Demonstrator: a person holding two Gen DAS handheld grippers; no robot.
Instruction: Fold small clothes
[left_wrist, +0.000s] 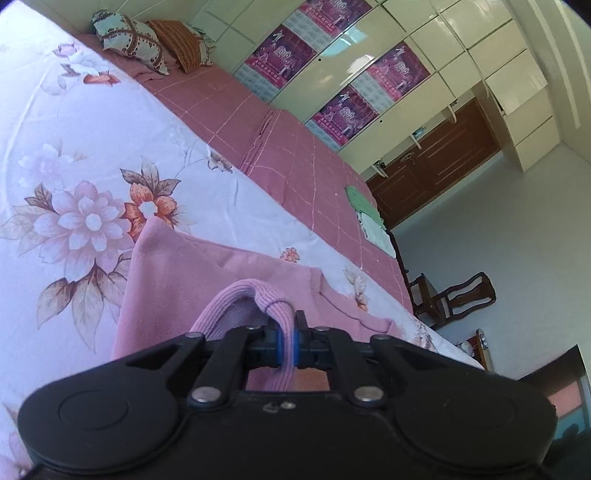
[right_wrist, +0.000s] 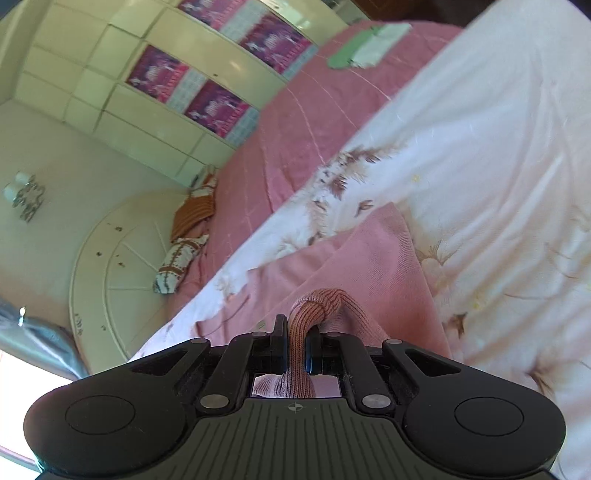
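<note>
A pink knitted garment lies on the white floral bedsheet, part of it lifted by two grips on its ribbed edge. The left gripper is clamped on a fold of the ribbing, angled down toward the bed; the right gripper pinches another ribbed fold, likewise tilted down. Purple posters on the cream wardrobe carry writing too small to read. Folded green and white cloths sit at the far edge of the pink checked bedcover.

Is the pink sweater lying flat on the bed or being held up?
Partly held up. The left gripper and right gripper each pinch a ribbed edge of the pink sweater, while the rest trails onto the flowery bedsheet.
</note>
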